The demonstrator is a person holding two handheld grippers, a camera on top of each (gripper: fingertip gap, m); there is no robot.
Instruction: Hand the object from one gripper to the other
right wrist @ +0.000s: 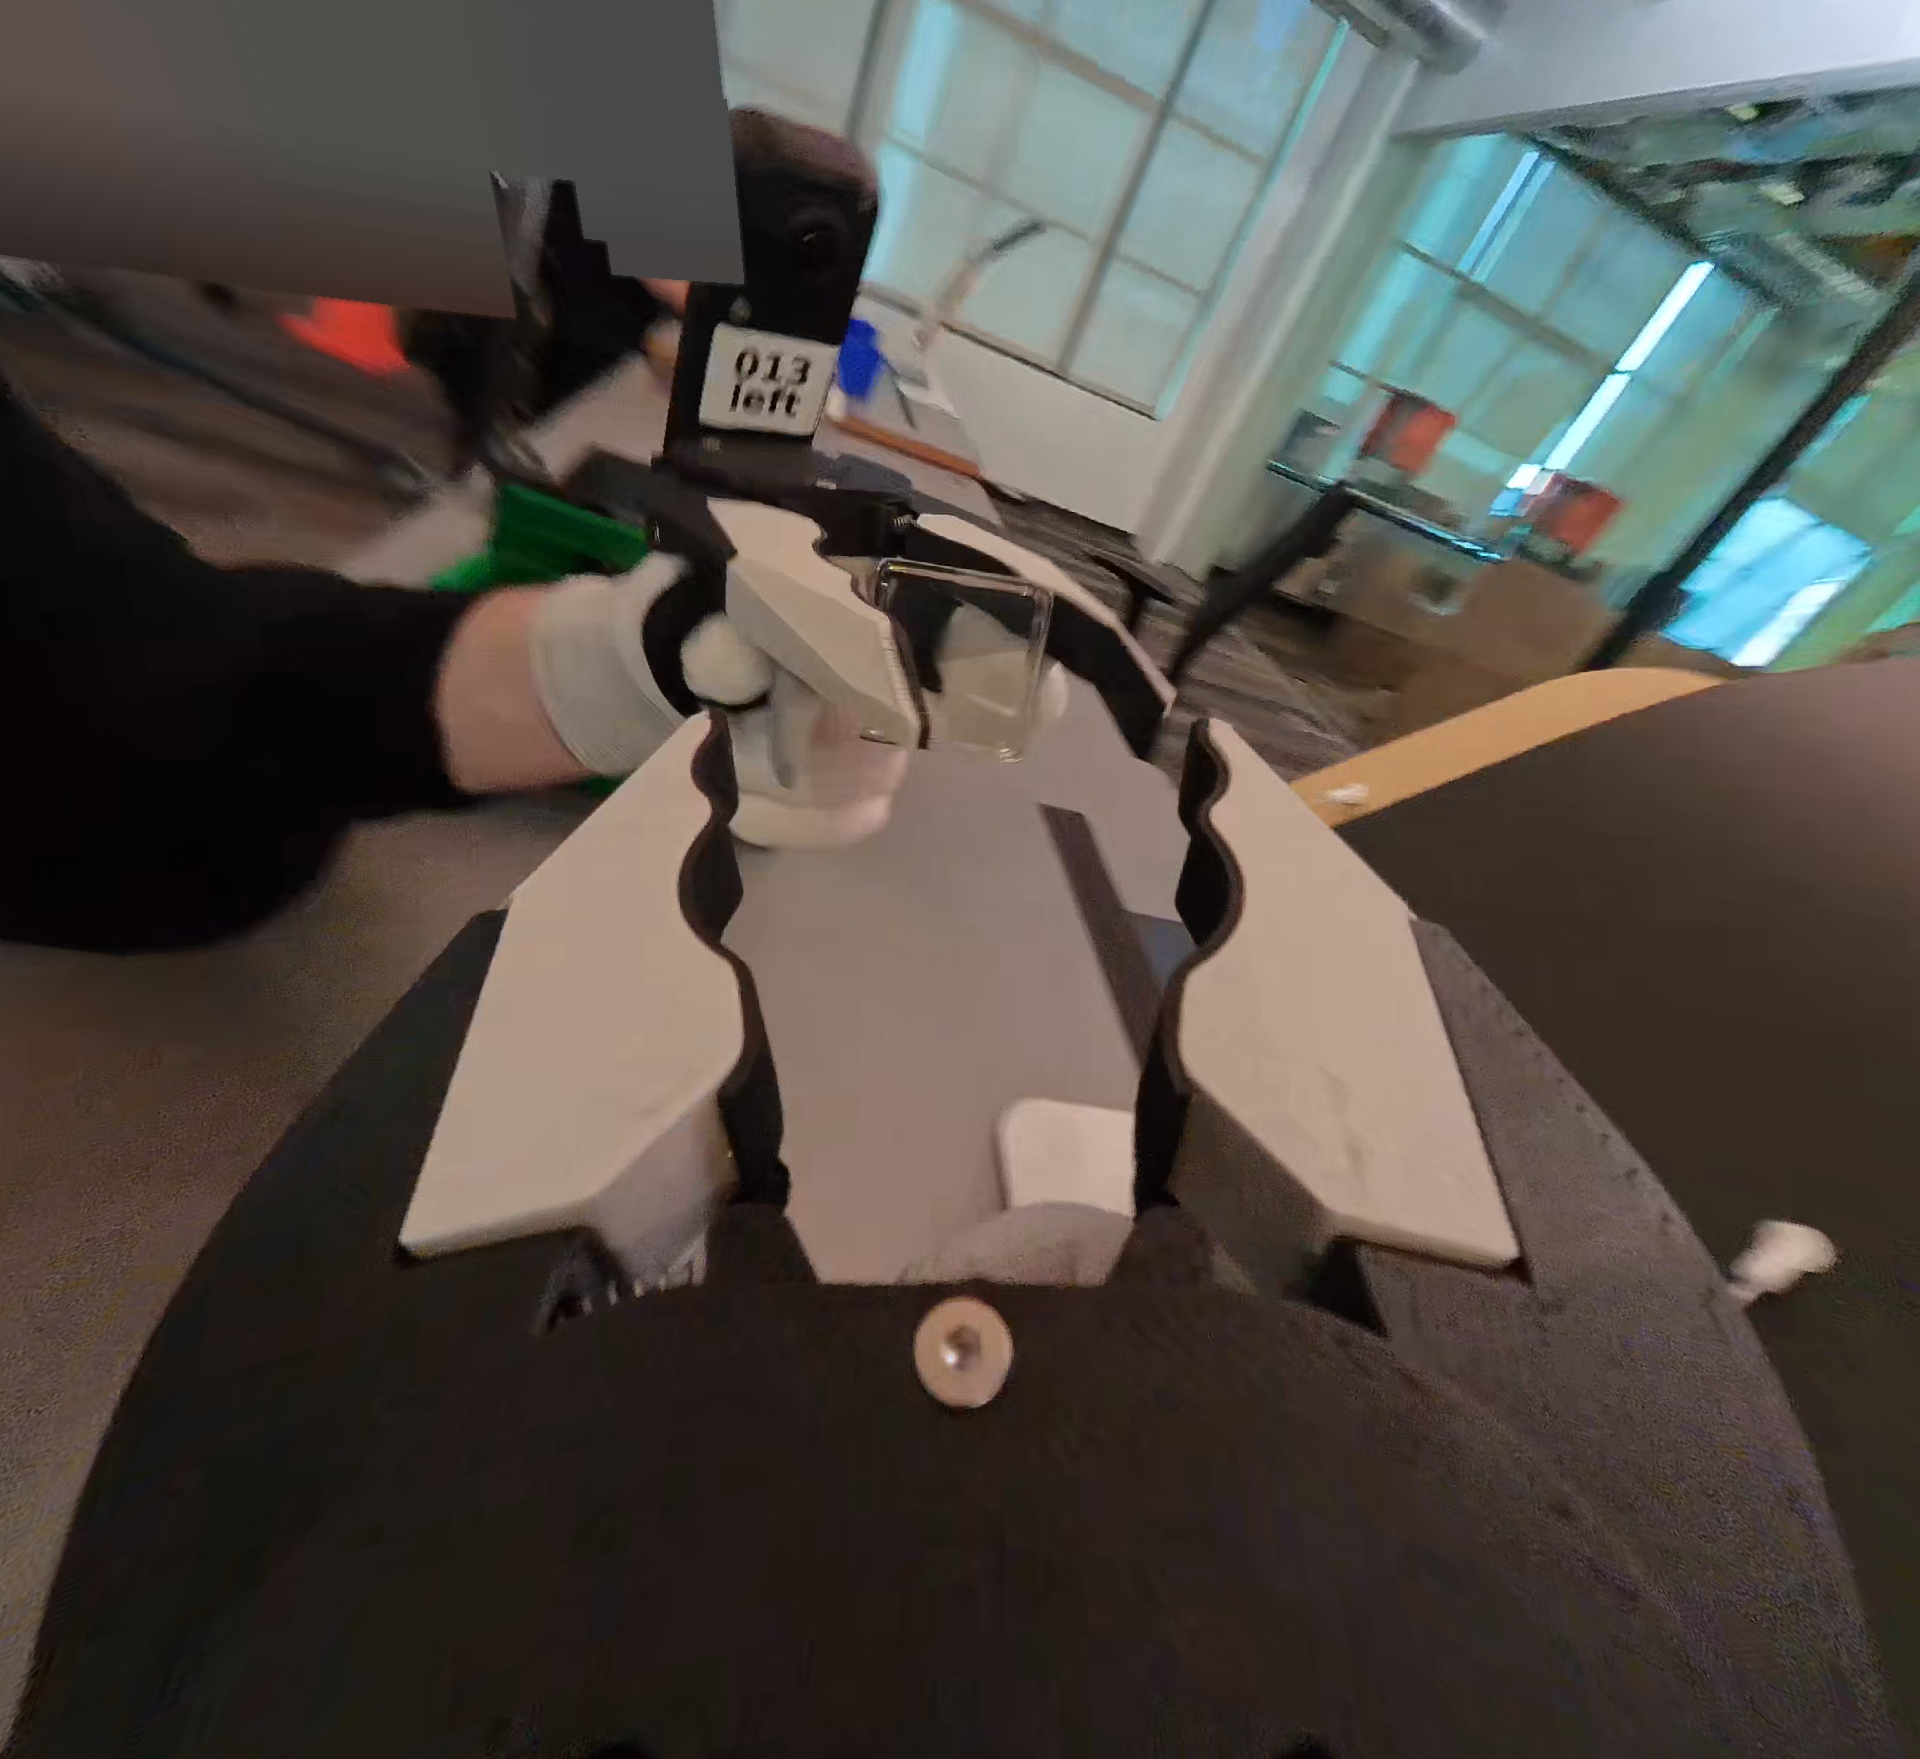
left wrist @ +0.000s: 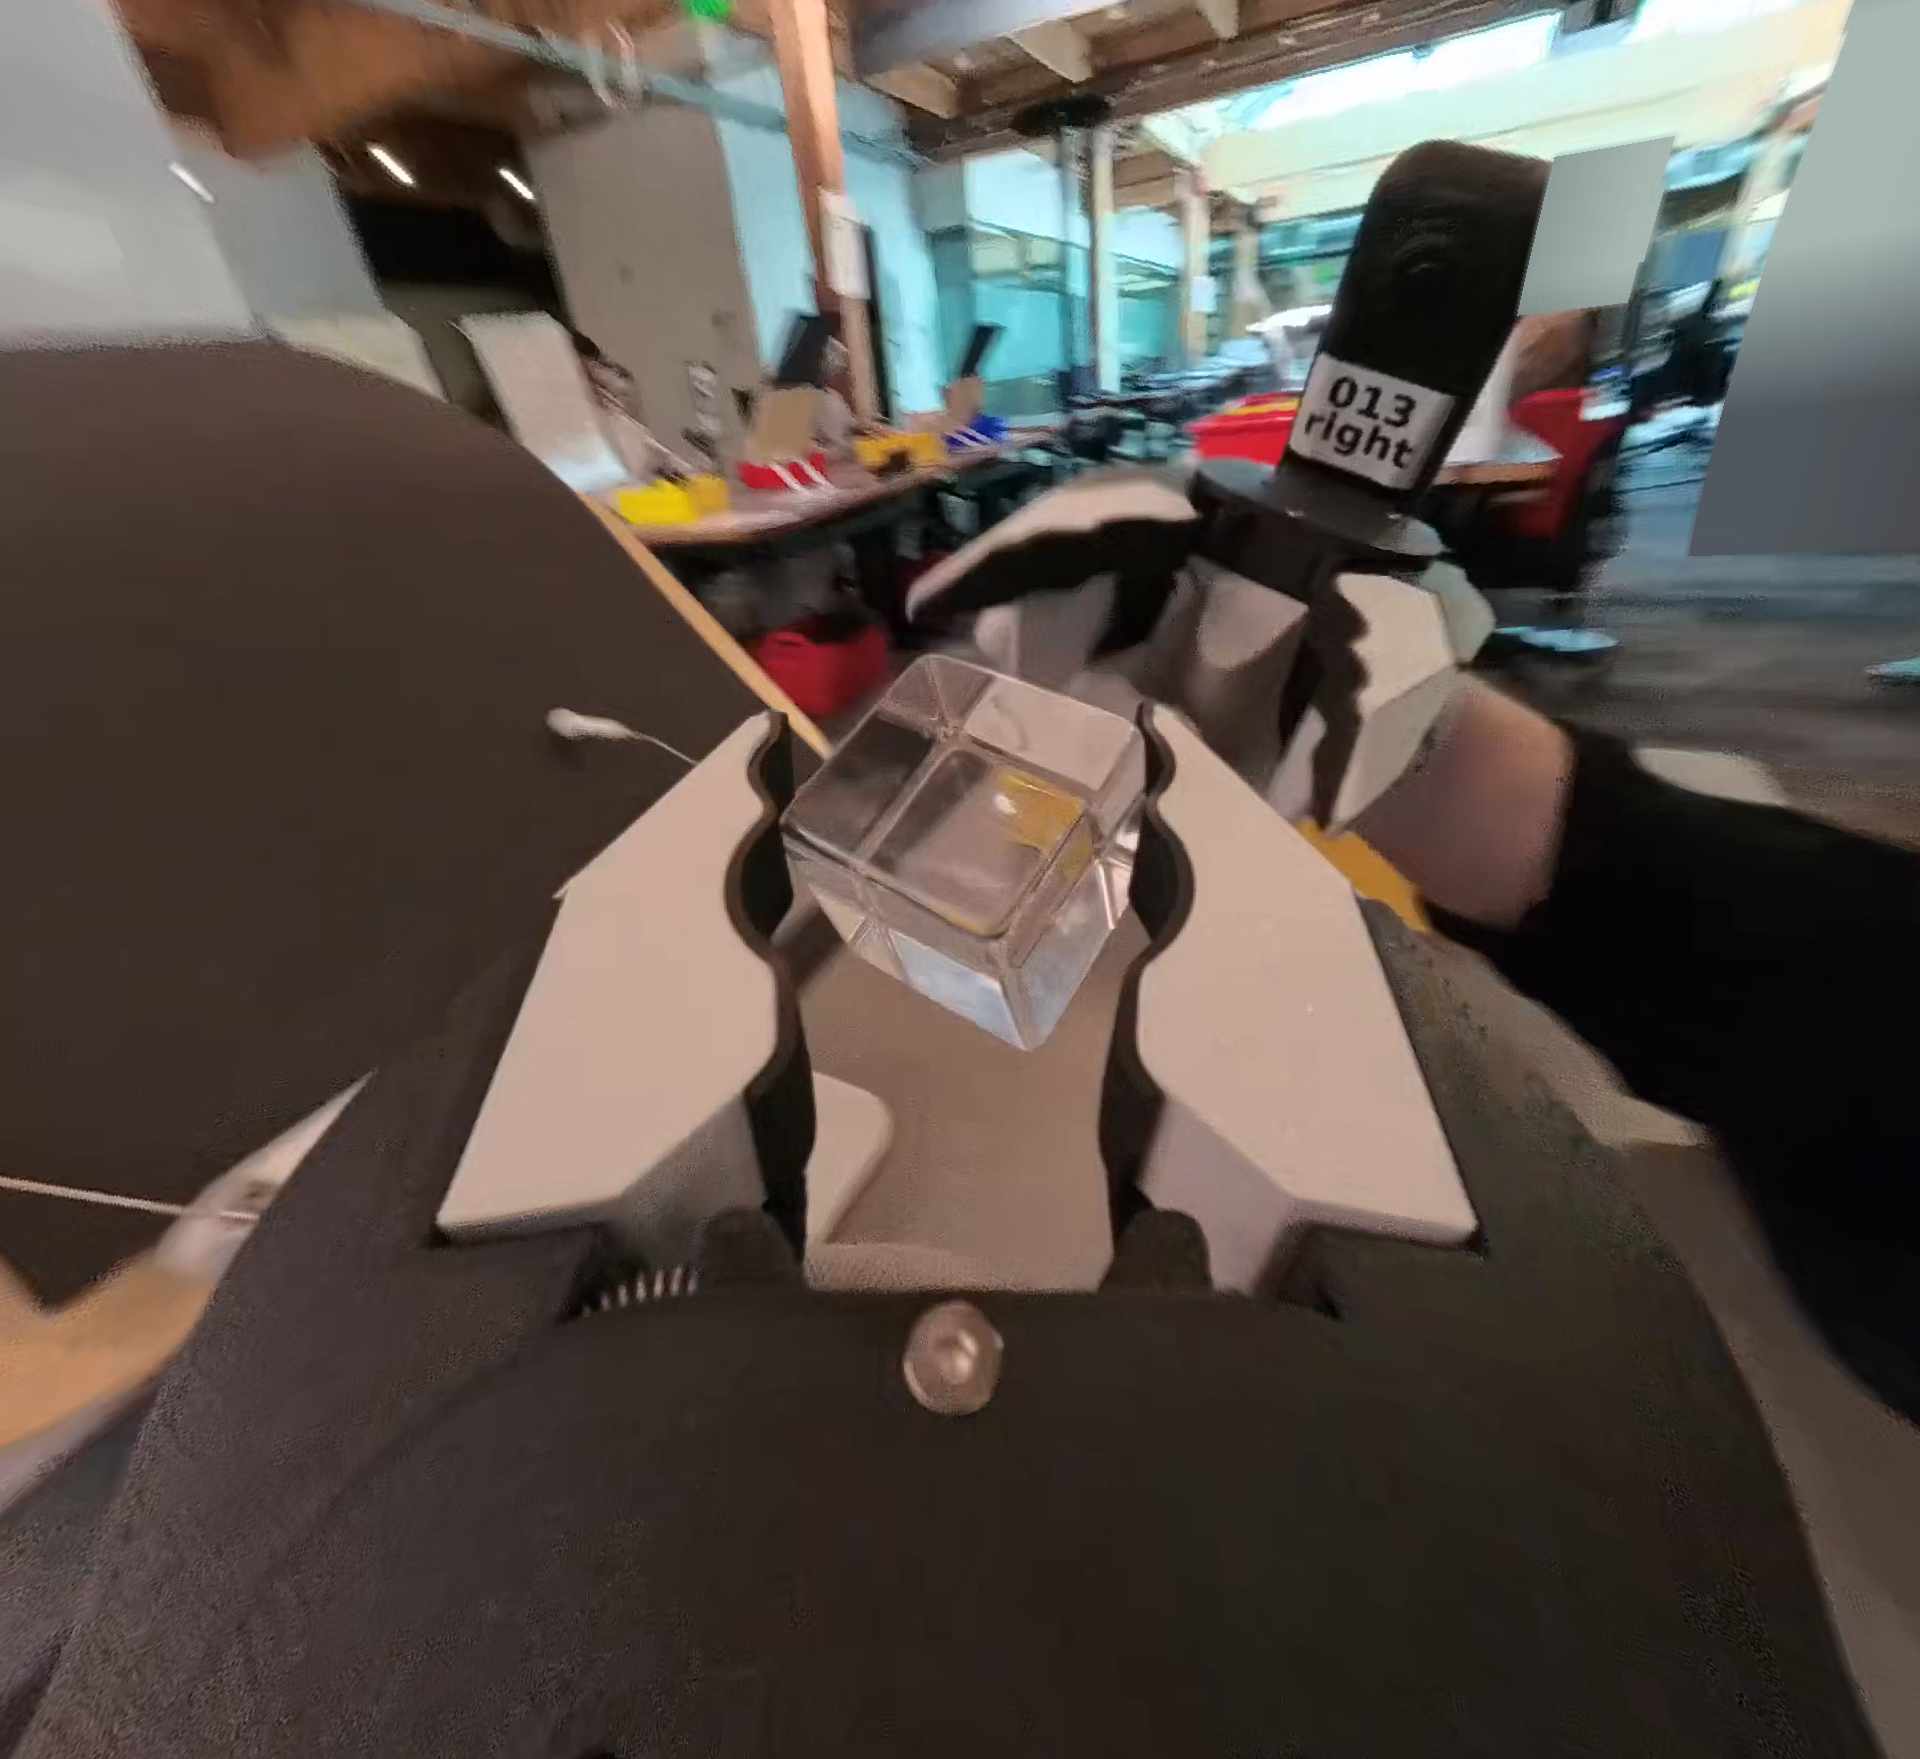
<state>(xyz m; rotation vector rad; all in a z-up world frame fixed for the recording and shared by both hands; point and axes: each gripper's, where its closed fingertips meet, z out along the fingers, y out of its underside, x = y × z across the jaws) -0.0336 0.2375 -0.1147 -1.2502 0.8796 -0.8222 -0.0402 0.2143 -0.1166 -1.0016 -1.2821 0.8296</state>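
Dark worktop below. Left gripper fingers clamp clear cube, tilted corner-down, no long axis. Right gripper fingers spread, empty.

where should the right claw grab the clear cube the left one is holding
Take the clear cube by its two free flat faces, those the left claw does not cover. Bring the open right claw in from the front, turned crosswise to the left fingers, since they occupy the other pair.

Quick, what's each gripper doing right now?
Left gripper: closed on the clear glass cube.
Right gripper: open, holding nothing.
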